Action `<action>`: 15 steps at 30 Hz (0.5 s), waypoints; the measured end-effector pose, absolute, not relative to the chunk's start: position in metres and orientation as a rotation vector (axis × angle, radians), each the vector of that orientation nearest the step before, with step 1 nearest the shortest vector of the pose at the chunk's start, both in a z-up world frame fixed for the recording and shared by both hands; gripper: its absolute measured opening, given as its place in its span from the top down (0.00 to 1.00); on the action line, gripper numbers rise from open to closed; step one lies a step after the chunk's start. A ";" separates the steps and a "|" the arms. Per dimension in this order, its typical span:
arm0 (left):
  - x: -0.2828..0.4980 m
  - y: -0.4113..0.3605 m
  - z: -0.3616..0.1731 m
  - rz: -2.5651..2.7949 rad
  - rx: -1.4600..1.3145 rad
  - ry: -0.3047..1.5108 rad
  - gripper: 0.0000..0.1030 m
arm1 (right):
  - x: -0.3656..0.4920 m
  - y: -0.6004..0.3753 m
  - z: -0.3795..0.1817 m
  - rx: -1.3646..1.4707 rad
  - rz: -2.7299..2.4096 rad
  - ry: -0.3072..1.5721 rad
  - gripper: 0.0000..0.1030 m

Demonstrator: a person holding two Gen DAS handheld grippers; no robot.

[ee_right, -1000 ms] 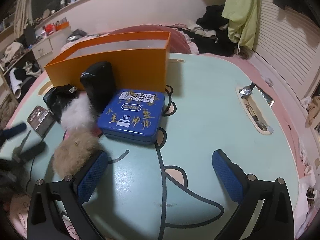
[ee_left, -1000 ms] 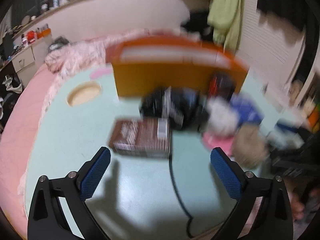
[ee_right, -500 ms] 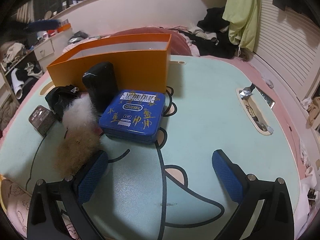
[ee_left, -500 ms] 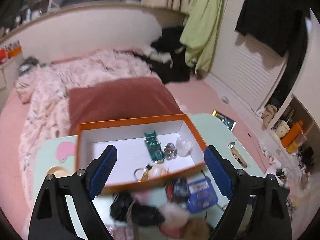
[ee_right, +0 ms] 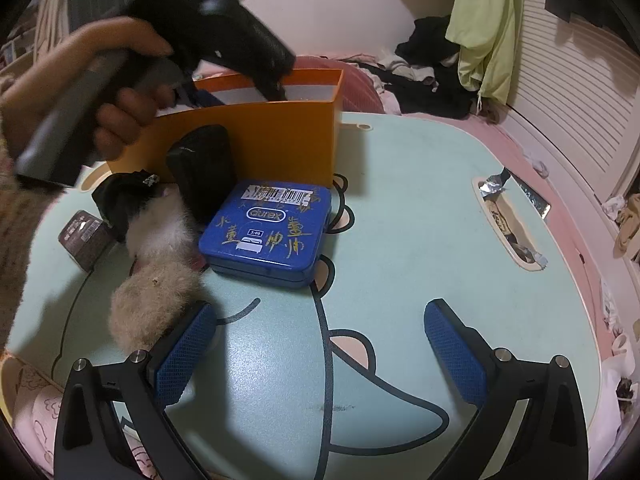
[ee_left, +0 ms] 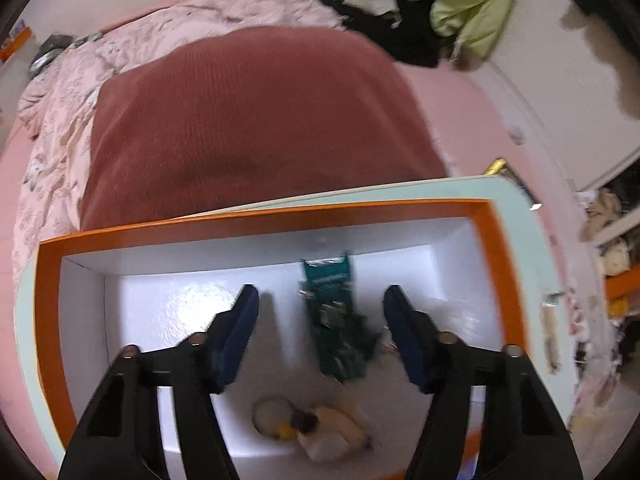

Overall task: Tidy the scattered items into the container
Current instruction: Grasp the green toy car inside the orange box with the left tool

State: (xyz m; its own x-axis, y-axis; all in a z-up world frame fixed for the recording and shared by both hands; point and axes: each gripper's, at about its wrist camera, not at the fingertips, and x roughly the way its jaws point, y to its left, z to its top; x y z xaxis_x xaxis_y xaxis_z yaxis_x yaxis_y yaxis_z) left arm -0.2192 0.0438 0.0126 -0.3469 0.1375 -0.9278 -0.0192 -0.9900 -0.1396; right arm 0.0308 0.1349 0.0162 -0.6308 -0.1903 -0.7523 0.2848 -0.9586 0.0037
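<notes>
Left gripper (ee_left: 320,312) spread wide, empty, dipped inside the orange cardboard box with white lining (ee_left: 160,236); green packet (ee_left: 334,320) between its fingers, small beige bits (ee_left: 320,432) below. Right gripper (ee_right: 320,338) also spread, empty, over the mint table (ee_right: 420,220); blue tin (ee_right: 268,232) ahead, beige fluffy ball (ee_right: 152,304) touching its left finger.

Dim warm indoor light, glare on the box floor (ee_left: 192,304), motion blur, fisheye-bent, dark-vignetted edges.
</notes>
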 end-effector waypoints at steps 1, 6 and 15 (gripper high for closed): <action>-0.224 0.042 0.011 2.479 -1.742 -0.183 0.60 | 0.031 0.135 0.016 1.188 -2.615 0.168 0.00; -0.218 0.049 0.009 2.457 -1.752 -0.056 0.65 | 0.032 0.135 0.015 1.188 -2.617 0.168 0.00; -0.204 0.025 0.026 2.444 -1.592 -0.163 0.71 | 0.032 0.135 0.015 1.188 -2.617 0.167 0.00</action>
